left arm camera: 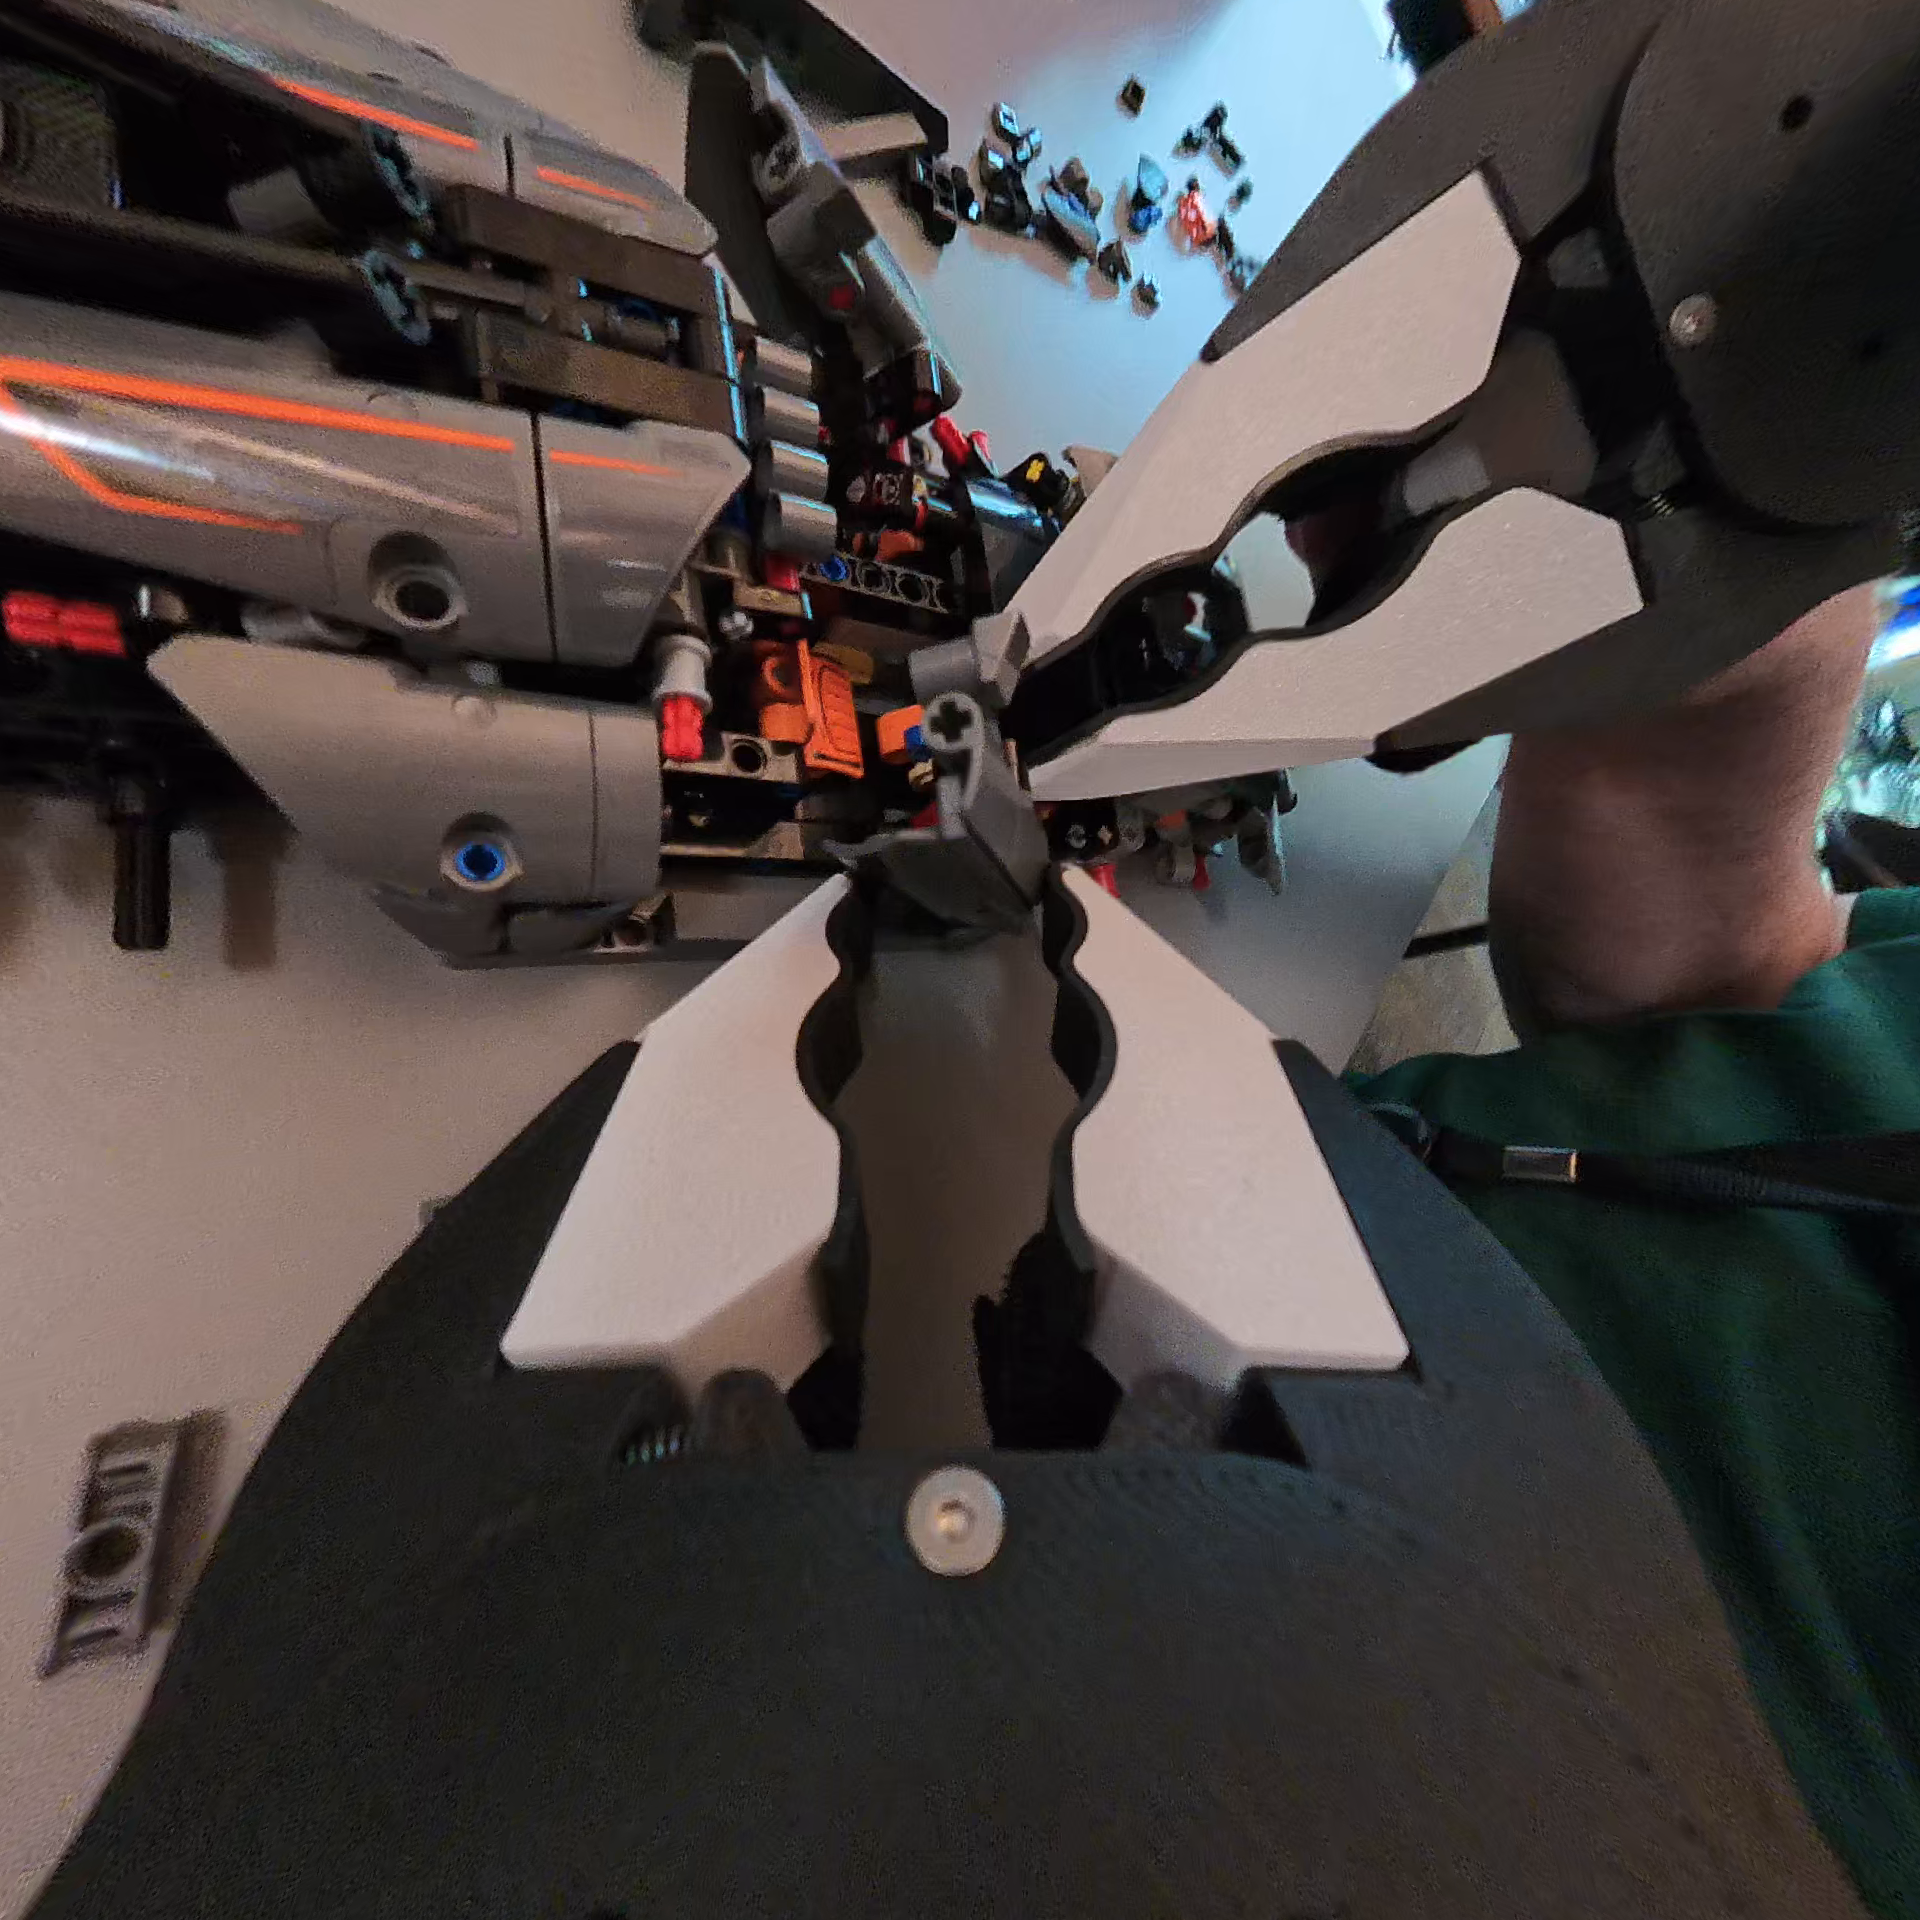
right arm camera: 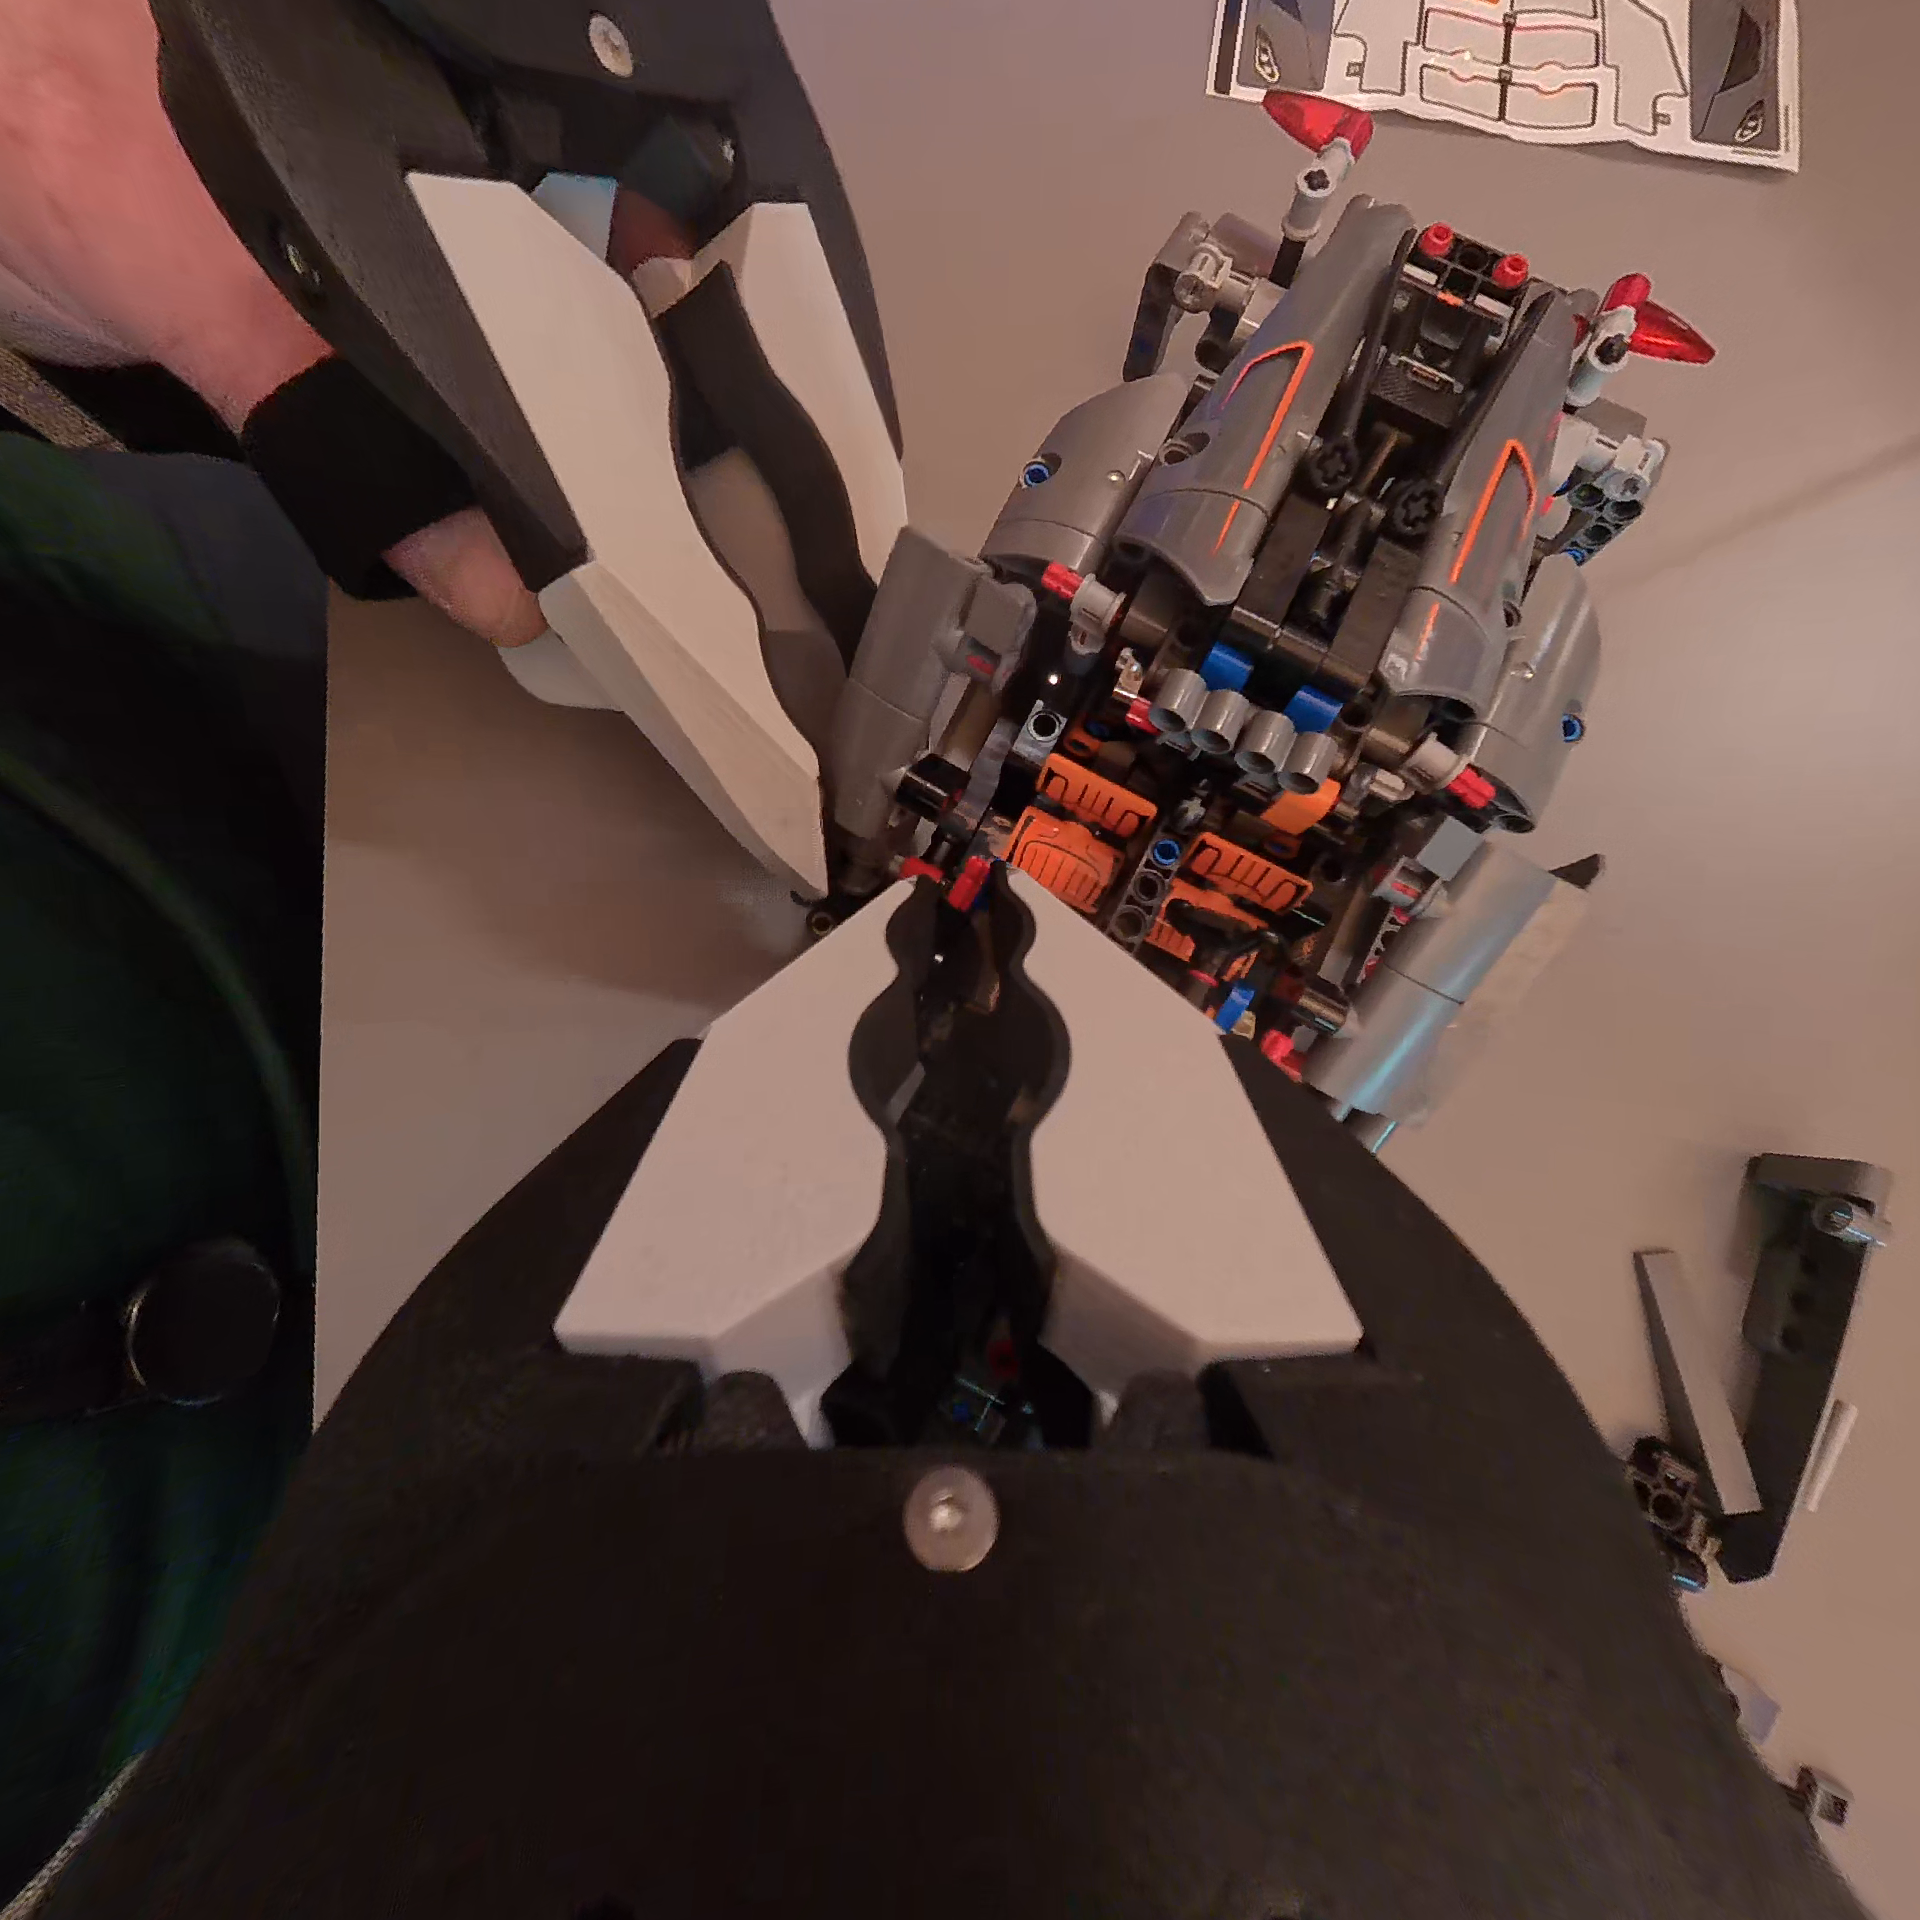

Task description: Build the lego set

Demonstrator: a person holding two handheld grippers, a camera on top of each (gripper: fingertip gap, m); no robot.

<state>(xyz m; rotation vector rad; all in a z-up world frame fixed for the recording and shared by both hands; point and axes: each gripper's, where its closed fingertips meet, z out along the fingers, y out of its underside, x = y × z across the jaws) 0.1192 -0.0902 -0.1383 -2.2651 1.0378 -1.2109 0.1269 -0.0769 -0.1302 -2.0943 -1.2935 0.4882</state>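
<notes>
Both of our grippers meet at the open end of the grey lego car on the pale tabletop (right arm camera: 468,935).

Our left gripper (left arm camera: 951,883) has its jaws closed down to a narrow gap on a dark grey angled lego panel piece (left arm camera: 977,831), which touches the open end of the large grey plastic lego car model with orange stripes (right arm camera: 1299,623). Our right gripper (right arm camera: 961,883) has its jaws nearly closed at a small red pin (right arm camera: 971,881) on the model's black frame; we cannot tell whether they actually clamp it. The model lies near the middle of the tabletop. Small loose lego pieces (left arm camera: 1101,197) are scattered well apart from it, a white sticker sheet (right arm camera: 1507,73) lies beyond it, and a dark grey flat panel assembly (right arm camera: 1766,1351) lies off to one side.
</notes>
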